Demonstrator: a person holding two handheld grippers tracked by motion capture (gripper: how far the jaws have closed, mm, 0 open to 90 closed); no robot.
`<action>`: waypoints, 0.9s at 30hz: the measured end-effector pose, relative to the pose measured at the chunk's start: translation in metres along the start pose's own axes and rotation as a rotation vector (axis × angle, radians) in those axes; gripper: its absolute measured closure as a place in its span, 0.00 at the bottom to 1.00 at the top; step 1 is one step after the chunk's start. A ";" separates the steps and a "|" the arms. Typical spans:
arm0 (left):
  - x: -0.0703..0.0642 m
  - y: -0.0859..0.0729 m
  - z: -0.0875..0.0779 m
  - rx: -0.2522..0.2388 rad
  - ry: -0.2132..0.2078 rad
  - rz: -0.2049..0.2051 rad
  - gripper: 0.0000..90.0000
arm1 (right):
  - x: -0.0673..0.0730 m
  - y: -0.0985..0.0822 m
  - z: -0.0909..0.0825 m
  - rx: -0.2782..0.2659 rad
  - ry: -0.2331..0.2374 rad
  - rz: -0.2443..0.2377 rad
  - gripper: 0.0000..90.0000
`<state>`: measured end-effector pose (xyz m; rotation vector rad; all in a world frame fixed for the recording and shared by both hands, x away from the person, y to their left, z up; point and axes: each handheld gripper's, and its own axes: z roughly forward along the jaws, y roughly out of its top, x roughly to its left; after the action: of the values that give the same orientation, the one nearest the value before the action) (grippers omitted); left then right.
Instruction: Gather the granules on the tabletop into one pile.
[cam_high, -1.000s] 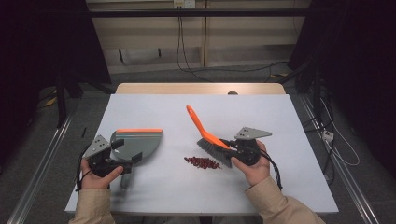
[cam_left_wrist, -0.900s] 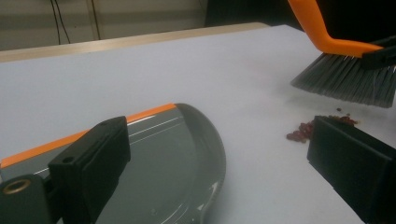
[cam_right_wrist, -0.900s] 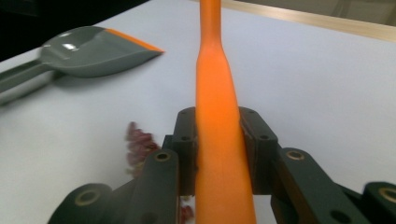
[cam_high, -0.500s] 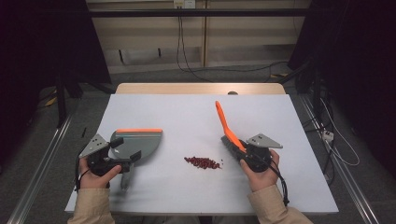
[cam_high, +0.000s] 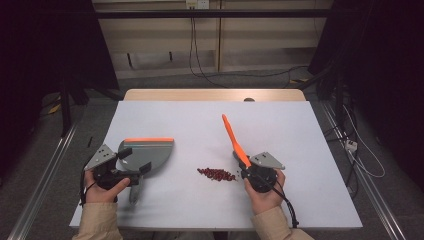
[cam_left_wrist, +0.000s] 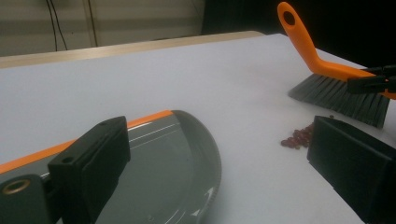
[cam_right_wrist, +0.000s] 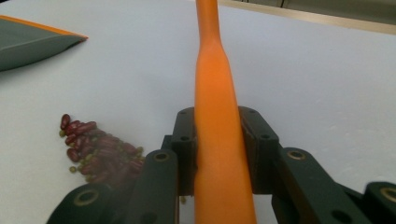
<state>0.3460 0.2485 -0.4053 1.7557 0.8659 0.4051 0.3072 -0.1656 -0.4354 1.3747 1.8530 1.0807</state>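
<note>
A small heap of red beans (cam_high: 216, 175) (cam_left_wrist: 299, 136) (cam_right_wrist: 91, 144) lies on the white table. Just right of the heap, my right gripper (cam_high: 246, 169) (cam_right_wrist: 217, 126) is shut on the orange handle of a hand brush (cam_high: 231, 135) (cam_right_wrist: 215, 84). The handle slants up and away, and the dark bristles (cam_left_wrist: 341, 95) rest on the table beside the beans. A grey dustpan (cam_high: 147, 152) (cam_left_wrist: 173, 172) (cam_right_wrist: 28, 39) with an orange lip lies flat at the left. My left gripper (cam_high: 135, 160) (cam_left_wrist: 217, 128) stands wide over its back part, and bare table shows between the pan's rim and one jaw.
The table (cam_high: 300, 130) has a wooden strip (cam_high: 215, 95) along its far edge. Metal rails (cam_high: 45, 170) run along the floor on both sides, and cables (cam_high: 200, 60) trail behind the table. Bare surface lies between the dustpan and the beans.
My right hand has carried the brush to the right, off the beans, then a little nearer to the person. The beans, the dustpan and the left gripper have stayed put.
</note>
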 end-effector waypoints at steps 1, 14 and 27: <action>0.000 0.000 0.000 -0.001 0.001 0.000 0.07 | 0.002 0.000 0.000 -0.001 -0.001 0.009 0.78; -0.003 0.002 0.000 -0.002 0.002 0.008 0.07 | 0.017 -0.001 0.005 -0.031 -0.010 0.102 0.77; -0.002 0.002 -0.001 0.000 0.005 0.009 0.07 | 0.036 0.002 0.015 -0.047 0.009 0.116 0.77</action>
<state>0.3448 0.2476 -0.4033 1.7594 0.8617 0.4152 0.3097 -0.1273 -0.4403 1.4668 1.7607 1.1823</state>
